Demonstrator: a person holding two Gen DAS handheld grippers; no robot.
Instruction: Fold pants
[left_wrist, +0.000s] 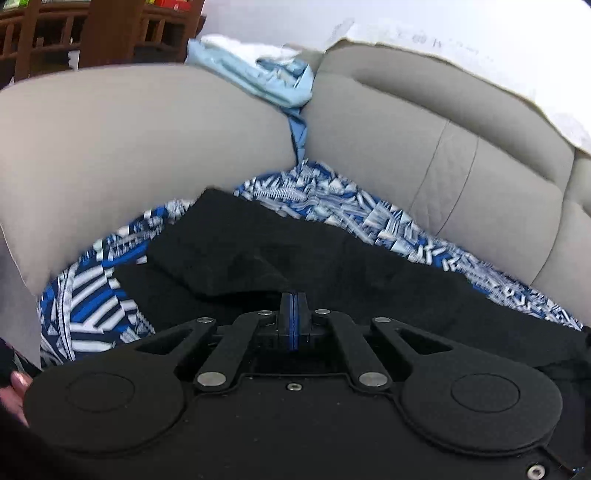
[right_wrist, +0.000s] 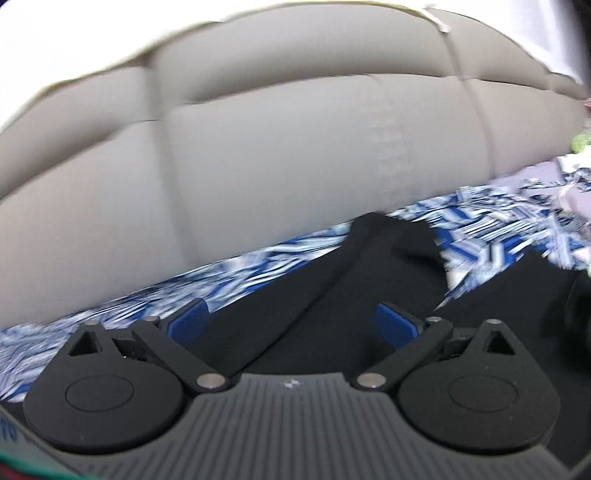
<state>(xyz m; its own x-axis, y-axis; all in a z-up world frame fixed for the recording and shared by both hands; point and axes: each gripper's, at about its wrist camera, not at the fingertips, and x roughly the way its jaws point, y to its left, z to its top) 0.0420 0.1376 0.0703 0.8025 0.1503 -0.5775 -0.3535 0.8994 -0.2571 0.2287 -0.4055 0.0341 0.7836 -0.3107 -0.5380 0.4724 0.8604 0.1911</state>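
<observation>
The black pants (left_wrist: 280, 258) lie partly folded on a blue and white patterned cover (left_wrist: 92, 306) on a sofa seat. My left gripper (left_wrist: 293, 301) is shut, its blue pads pressed together right at the pants' near edge; whether cloth is pinched between them is hidden. In the right wrist view the pants (right_wrist: 332, 288) stretch away toward the sofa back with a folded band running diagonally. My right gripper (right_wrist: 295, 321) is open, its blue pads (right_wrist: 186, 321) wide apart just above the black cloth.
Grey sofa back cushions (left_wrist: 461, 177) and an armrest (left_wrist: 129, 147) rise close behind the seat. Light blue cloth (left_wrist: 266, 81) is stuffed in the gap between them. Wooden chairs (left_wrist: 74, 33) stand beyond the armrest. The patterned cover (right_wrist: 498, 229) extends to the right.
</observation>
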